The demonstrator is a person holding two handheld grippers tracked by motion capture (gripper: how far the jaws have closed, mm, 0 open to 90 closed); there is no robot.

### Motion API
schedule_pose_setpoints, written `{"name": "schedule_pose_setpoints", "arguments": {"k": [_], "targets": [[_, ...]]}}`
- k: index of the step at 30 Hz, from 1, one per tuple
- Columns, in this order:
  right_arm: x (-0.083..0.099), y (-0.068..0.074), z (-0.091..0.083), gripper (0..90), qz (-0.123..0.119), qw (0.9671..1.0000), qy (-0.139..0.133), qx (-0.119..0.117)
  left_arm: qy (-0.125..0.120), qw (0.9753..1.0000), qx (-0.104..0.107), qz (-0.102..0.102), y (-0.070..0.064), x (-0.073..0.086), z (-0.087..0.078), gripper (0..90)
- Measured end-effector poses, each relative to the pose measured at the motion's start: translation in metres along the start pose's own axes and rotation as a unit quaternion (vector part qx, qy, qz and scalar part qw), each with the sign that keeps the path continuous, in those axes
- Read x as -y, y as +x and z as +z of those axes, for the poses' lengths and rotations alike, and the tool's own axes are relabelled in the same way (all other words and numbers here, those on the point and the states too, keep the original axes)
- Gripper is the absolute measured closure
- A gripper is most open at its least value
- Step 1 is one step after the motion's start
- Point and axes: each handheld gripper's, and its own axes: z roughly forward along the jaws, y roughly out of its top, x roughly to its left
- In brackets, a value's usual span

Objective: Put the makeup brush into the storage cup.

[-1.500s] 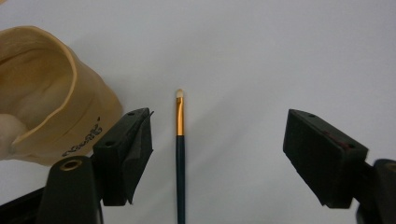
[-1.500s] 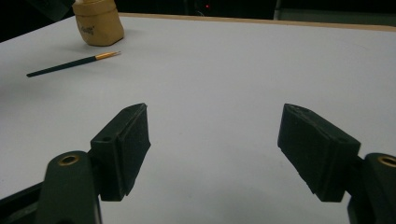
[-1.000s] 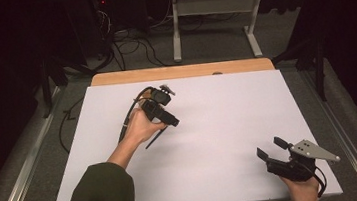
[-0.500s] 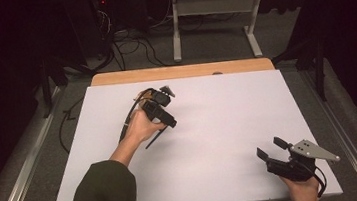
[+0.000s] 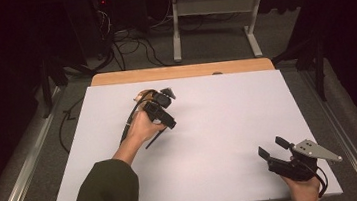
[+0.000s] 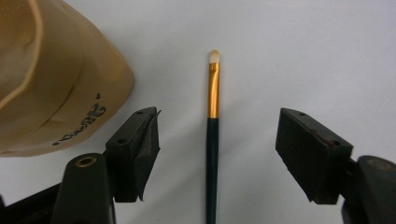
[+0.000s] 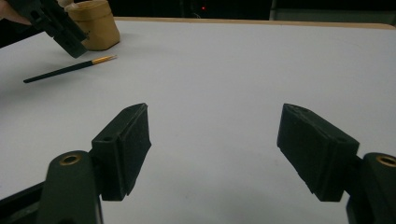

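The right tongs [image 7: 215, 149] hover with jaws spread wide over the bare white table [image 7: 224, 70]. Near the table's far left corner, the left tongs [image 7: 51, 21] hang above a slim black gold-ferruled brush [image 7: 70, 68], beside a tan cylindrical pot [image 7: 95, 23].

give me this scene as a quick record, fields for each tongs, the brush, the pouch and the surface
left tongs: open, jaws either side of the brush, not touching it
right tongs: open, holding nothing, near the table's front right corner
brush: lies flat on the table, black handle, gold ferrule, pale tip pointing away from the left tongs
pouch: tan, with dark lettering, beside the brush, apart from it
table: white sheet over a wooden top
next move (a guess): left tongs close on the brush handle
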Motion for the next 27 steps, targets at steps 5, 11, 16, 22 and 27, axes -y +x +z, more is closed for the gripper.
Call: {"name": "schedule_pose_setpoints", "arguments": {"k": [5,11,16,22,27], "targets": [[0.000,0.000,0.001,27.4,-0.004,1.0000,0.000,-0.003,0.019,0.9998,-0.001,0.002,-0.001,-0.001,0.008,32.5],[0.000,0.001,0.001,27.6,-0.004,1.0000,0.003,-0.004,0.037,0.9993,-0.002,0.003,0.000,-0.001,0.013,38.3],[0.000,0.001,0.001,27.7,-0.004,1.0000,0.003,-0.005,0.040,0.9992,-0.005,-0.002,0.002,-0.001,0.016,42.2],[0.000,0.001,0.001,27.7,-0.005,1.0000,0.004,-0.006,0.044,0.9990,-0.003,-0.005,0.004,-0.001,0.018,44.9],[0.000,0.001,0.002,27.8,-0.007,0.9999,0.005,-0.009,0.051,0.9987,0.005,-0.005,0.005,-0.001,0.021,50.1]]}}
